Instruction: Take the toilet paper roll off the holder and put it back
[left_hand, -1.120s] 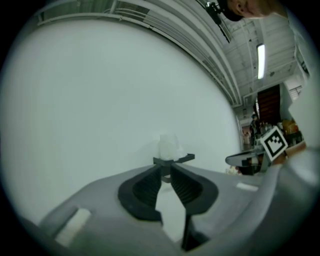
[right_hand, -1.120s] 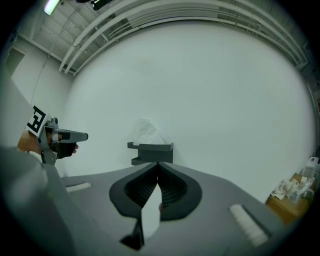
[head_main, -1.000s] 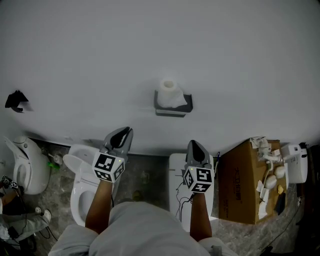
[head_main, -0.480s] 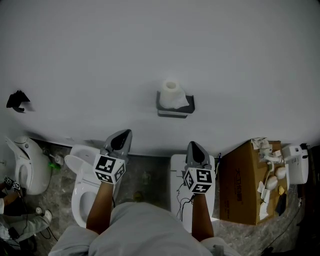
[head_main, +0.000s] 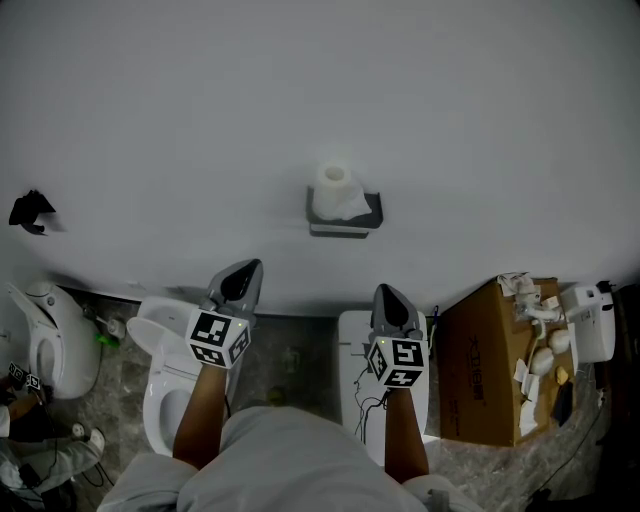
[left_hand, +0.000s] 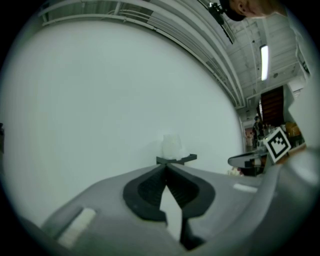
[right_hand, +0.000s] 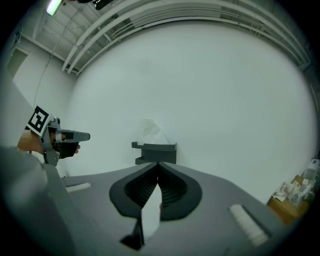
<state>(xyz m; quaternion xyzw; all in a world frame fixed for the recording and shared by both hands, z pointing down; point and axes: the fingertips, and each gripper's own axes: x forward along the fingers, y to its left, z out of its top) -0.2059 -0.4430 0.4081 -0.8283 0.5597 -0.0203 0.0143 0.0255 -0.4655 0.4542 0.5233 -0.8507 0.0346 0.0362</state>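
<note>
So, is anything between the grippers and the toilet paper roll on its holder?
Nothing visible. The toilet paper roll stands on the wall holder; the left gripper and right gripper, both shut, face it across open space.

The person holds a tool in each hand. The left gripper and the right gripper are both smooth and grey, and each gets thin toward a point. Each has a white cube with black square patterns: the left cube and the right cube. Past the cube, toward the point, sit black ribbed pads. Small white strips mark the grey sides beside the cube. The person wears a light grey top, maybe with short sleeves.
</note>
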